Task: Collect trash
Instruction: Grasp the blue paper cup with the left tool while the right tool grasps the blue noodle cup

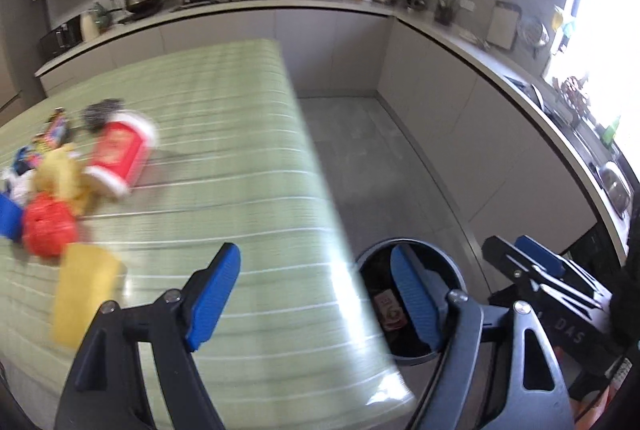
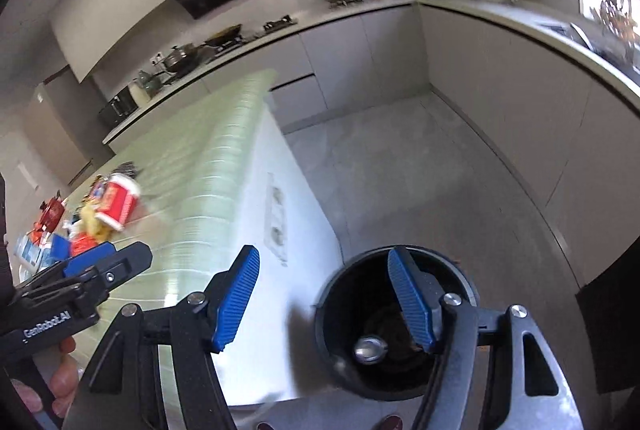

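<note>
Viewing left wrist: left gripper (image 1: 316,300) jaws wide, nothing between the pads.
Trash pile: red paper cup (image 1: 120,154) on its side, long axis slanting toward far right, among wrappers on the green-striped table (image 1: 240,158), up-left of the tongs.
Bin (image 1: 412,300): on the floor beyond the table edge, right of the jaws.
Right wrist: right gripper (image 2: 326,300) jaws apart, empty, hanging over the bin.
Judgement: left hand nearer the pile.
</note>
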A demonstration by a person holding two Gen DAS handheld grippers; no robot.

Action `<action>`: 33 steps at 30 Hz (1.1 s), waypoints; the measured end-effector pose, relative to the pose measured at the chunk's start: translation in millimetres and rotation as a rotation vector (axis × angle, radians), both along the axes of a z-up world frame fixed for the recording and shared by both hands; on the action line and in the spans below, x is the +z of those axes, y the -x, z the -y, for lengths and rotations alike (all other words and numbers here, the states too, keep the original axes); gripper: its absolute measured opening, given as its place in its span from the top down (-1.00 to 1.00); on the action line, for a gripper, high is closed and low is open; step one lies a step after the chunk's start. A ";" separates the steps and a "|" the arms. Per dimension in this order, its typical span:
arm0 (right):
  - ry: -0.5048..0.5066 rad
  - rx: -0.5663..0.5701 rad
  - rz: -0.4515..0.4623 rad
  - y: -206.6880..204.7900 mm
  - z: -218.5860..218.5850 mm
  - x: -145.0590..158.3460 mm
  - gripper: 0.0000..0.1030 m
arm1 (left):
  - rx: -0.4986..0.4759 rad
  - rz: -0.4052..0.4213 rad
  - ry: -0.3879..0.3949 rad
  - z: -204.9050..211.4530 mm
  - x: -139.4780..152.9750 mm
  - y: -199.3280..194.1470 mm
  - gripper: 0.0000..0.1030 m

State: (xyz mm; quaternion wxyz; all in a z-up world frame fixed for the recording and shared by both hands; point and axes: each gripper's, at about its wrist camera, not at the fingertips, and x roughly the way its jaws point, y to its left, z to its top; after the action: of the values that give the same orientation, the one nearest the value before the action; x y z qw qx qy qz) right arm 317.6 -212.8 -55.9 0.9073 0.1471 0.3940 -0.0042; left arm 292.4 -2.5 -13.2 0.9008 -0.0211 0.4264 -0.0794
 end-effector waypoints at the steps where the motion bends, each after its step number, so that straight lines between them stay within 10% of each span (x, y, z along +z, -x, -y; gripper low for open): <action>1: 0.003 0.002 0.004 2.5 -15.5 6.2 -0.35 | 0.014 0.012 -0.004 -18.3 4.9 5.7 -0.54; 19: 0.074 0.129 0.091 12.9 -299.9 43.2 -0.64 | 0.212 0.046 -0.054 -264.1 5.1 48.5 -0.57; 33: 0.028 0.321 0.114 -37.6 -387.1 49.4 -0.65 | 0.460 0.052 -0.088 -370.5 -0.8 37.4 -0.57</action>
State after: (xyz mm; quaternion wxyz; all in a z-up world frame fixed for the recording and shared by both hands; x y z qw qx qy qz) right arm 355.2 174.3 -6.5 0.9191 0.0697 0.3603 0.1434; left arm 255.1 368.0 -14.1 0.9060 -0.0763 0.3899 0.1459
